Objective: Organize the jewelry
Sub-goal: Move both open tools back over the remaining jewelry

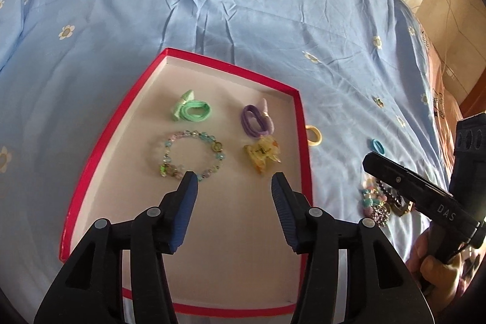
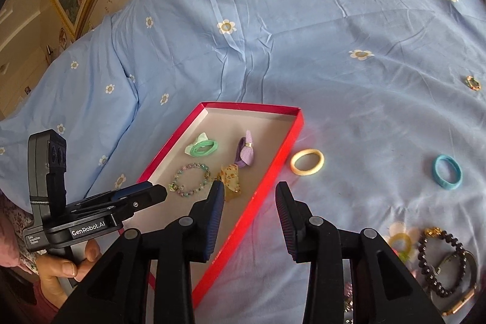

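Left wrist view: my left gripper (image 1: 234,179) hangs over the near half of the red box (image 1: 299,114), its blue-padded fingers spread apart with nothing between them. Inside the box, on the pale floor, lie four pieces: a green hair tie (image 1: 190,109) at far left, a purple hair tie (image 1: 257,120) at far right, a bead bracelet (image 1: 189,155) at near left just beyond my left fingertip, and a yellow hair clip (image 1: 263,154) at near right. Outside the right wall, on the blue bedsheet (image 1: 212,5), a cream hair band (image 1: 314,135) lies just beside the box and a blue hair band (image 1: 377,146) farther right. Right wrist view: my right gripper (image 2: 250,187) is likewise parted and holds nothing, straddling the right wall of the box; its left finger is over the inside near the clip, its right finger over the sheet. At near right lies a heap of dark bead bracelets (image 2: 443,260), and a small ring (image 2: 473,83) lies apart at far right.
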